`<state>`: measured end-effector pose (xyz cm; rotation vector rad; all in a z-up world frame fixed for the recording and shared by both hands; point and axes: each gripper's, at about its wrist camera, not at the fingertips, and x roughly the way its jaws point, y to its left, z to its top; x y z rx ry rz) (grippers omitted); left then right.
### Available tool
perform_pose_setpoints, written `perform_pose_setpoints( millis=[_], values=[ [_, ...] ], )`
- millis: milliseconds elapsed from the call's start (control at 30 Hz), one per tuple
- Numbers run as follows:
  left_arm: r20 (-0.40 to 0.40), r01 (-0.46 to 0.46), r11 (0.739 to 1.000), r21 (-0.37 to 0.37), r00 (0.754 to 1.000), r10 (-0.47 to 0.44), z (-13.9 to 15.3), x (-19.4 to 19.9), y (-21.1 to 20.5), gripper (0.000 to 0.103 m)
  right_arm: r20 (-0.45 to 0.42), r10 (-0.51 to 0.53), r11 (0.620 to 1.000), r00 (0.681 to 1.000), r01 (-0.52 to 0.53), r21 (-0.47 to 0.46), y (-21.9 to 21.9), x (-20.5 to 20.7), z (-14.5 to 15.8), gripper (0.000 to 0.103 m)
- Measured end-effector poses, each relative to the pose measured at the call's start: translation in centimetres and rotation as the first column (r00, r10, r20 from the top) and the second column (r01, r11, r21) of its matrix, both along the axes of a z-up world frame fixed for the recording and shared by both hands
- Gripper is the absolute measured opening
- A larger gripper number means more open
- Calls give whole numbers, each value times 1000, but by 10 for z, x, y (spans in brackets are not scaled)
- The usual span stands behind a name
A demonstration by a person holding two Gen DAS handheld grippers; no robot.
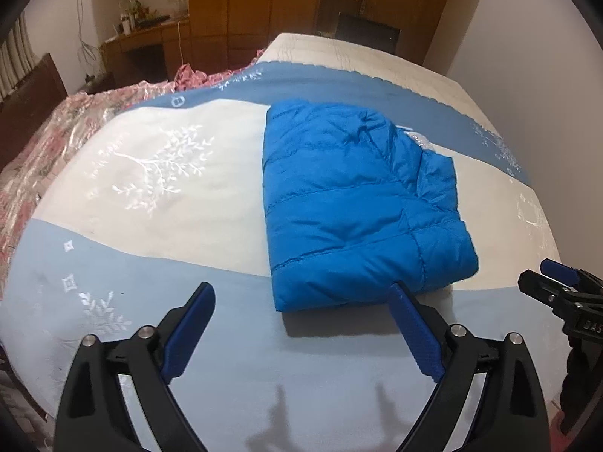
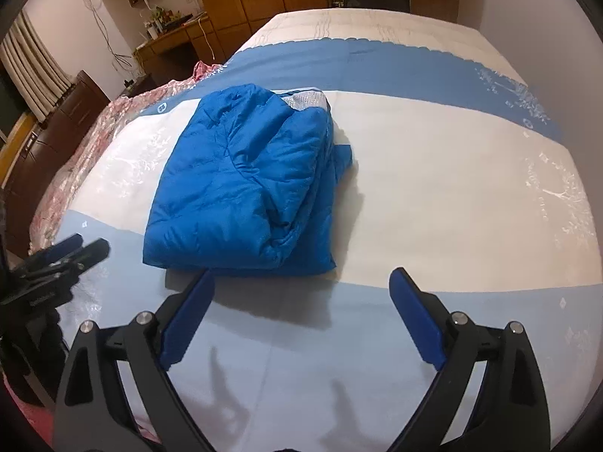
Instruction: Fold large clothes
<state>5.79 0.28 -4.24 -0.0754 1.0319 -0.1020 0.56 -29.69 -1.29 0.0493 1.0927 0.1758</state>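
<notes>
A bright blue padded jacket point(image 1: 350, 196) point(image 2: 241, 184) lies folded into a thick rectangle on the bed cover point(image 1: 150, 263) point(image 2: 452, 188). A bit of silver lining shows at its far end. My left gripper point(image 1: 301, 288) hovers open above the jacket's near edge, its right fingertip over the near corner, with nothing between the blue pads. My right gripper point(image 2: 302, 273) is also open and empty, just in front of the jacket's near edge. Each gripper shows at the edge of the other's view: the right gripper point(image 1: 557, 275) and the left gripper point(image 2: 83, 248).
The bed cover has white, light blue and darker blue bands. A pink floral quilt point(image 1: 56, 143) point(image 2: 75, 158) is bunched along the bed's left side. Dark wooden furniture point(image 2: 75, 101), a desk point(image 1: 150, 34) and wardrobes point(image 1: 245, 7) stand beyond the bed.
</notes>
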Motion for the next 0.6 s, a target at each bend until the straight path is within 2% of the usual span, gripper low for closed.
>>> perform_pose_setpoints(
  millis=[133,600],
  values=[
    [8,-15,1000,26,1000,15,12,-12,0,93,-9,-14,1000,1000,14,-10,0,-10,7,94],
    [4,-14,999,39,1000,14,33,-36,-2,93,-2,-22,1000,1000,22,-9,1,-26,20,95]
  ],
)
